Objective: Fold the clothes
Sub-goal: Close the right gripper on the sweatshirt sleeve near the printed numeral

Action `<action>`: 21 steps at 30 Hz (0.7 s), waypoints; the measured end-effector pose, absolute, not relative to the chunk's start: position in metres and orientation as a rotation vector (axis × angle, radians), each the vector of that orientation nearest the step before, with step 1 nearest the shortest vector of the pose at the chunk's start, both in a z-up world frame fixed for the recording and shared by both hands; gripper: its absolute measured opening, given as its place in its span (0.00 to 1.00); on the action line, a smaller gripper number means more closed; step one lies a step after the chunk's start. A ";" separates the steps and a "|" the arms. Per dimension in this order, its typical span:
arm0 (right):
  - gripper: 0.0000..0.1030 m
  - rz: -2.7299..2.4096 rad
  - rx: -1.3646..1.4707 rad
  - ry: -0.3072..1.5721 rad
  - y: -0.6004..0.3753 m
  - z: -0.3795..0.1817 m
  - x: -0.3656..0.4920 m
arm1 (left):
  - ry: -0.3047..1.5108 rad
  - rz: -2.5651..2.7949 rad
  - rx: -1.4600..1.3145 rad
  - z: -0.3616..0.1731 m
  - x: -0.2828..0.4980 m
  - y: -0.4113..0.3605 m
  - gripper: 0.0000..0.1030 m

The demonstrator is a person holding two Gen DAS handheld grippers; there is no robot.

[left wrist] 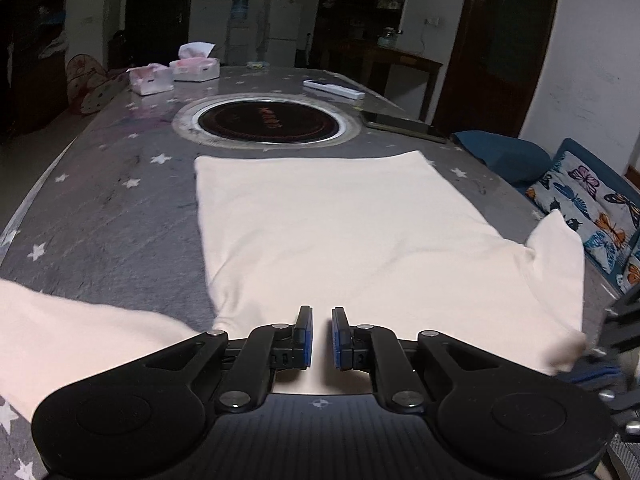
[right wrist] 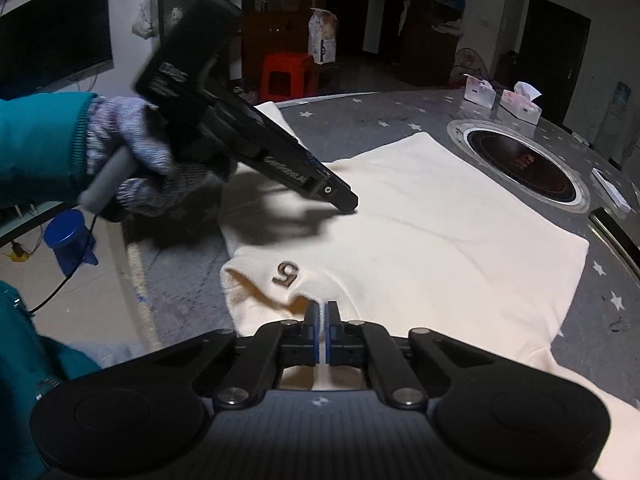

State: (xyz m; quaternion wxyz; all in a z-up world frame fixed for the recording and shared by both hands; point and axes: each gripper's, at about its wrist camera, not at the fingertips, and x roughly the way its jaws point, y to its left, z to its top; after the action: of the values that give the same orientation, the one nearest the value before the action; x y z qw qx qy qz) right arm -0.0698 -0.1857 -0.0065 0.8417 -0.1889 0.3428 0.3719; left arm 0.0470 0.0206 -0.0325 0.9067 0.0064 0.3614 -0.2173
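Lying flat on the grey star-print tabletop (left wrist: 120, 208), the cream knit shirt (left wrist: 340, 232) runs its long axis away from the person toward the round inset hotplate (left wrist: 268, 122). Right gripper (right wrist: 322, 318) is clamped on a fold of the near edge by the "5" mark (right wrist: 286, 274). Left gripper (left wrist: 321, 338) hovers over the near edge, jaws parted, nothing held. Right side is nearer the seized cloth; one sleeve (left wrist: 560, 280) trails off right.
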 end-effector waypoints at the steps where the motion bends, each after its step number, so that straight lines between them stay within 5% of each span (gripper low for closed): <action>1: 0.01 0.789 -0.400 0.726 -0.187 -0.007 -0.072 | 0.744 -0.449 0.009 -0.033 0.047 0.022 0.11; 21: 0.09 0.704 -0.246 0.812 -0.225 -0.016 -0.068 | 0.723 -0.598 0.069 -0.019 0.031 -0.033 0.14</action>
State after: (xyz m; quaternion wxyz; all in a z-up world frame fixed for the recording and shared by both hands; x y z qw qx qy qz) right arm -0.0676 -0.2253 -0.0163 0.8519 -0.1171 0.3855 0.3344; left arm 0.0314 -0.0332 -0.0188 0.8913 0.0334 0.3485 -0.2882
